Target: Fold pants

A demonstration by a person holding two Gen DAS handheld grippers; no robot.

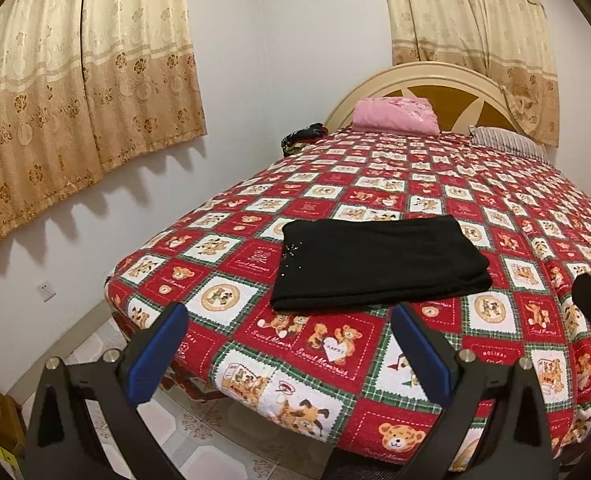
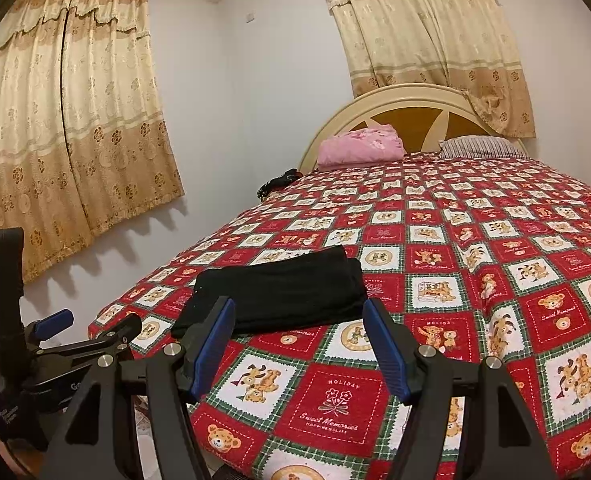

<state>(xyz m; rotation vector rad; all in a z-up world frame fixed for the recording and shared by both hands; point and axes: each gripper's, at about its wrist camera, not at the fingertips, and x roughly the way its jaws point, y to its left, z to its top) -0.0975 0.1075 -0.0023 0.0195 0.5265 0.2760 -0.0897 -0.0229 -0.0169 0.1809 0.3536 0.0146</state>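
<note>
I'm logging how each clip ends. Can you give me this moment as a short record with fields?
pants: black pants, folded into a flat rectangle, lying free
surface: bed with red teddy-bear quilt, near its foot
left gripper: open, empty, held short of the pants
right gripper: open, empty, held short of the pants
at headboard: pink bundle, striped pillow

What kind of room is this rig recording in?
Most likely a home bedroom: a bed under a red teddy-bear patchwork bedspread, a cream arched headboard, and beige floral curtains. Folded black pants lie on the bedspread.
</note>
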